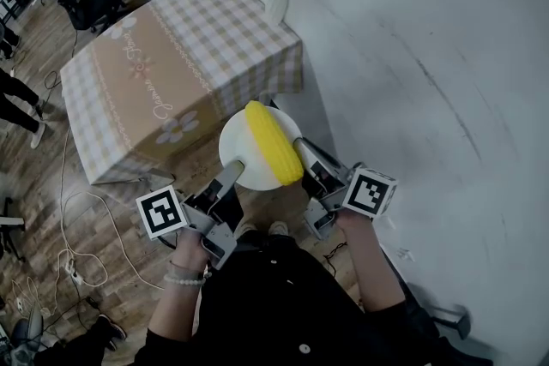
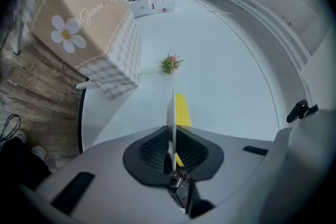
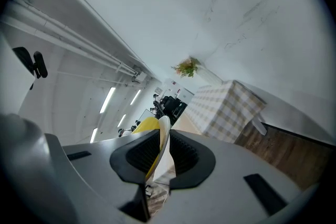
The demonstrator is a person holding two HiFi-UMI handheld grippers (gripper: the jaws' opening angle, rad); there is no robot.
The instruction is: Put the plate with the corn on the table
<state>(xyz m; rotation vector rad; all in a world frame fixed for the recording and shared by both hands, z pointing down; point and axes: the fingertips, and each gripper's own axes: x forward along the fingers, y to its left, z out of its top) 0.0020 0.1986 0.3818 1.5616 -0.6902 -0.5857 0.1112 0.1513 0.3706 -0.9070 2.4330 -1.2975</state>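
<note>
Before the checked table (image 1: 171, 56), left hand-held gripper (image 1: 238, 170) and right hand-held gripper (image 1: 303, 150) clamp the plate (image 1: 233, 141) bearing corn (image 1: 273, 141).

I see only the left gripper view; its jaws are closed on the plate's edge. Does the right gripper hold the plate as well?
Observer: Yes, the right gripper is shut on the right side of the plate.
Operator: Is the plate above the table?
Observer: No. The head view shows it held short of the table, on the person's side.
Operator: How does the corn lie?
Observer: Across the plate's middle, one end toward the table, the other by the right gripper.
</note>
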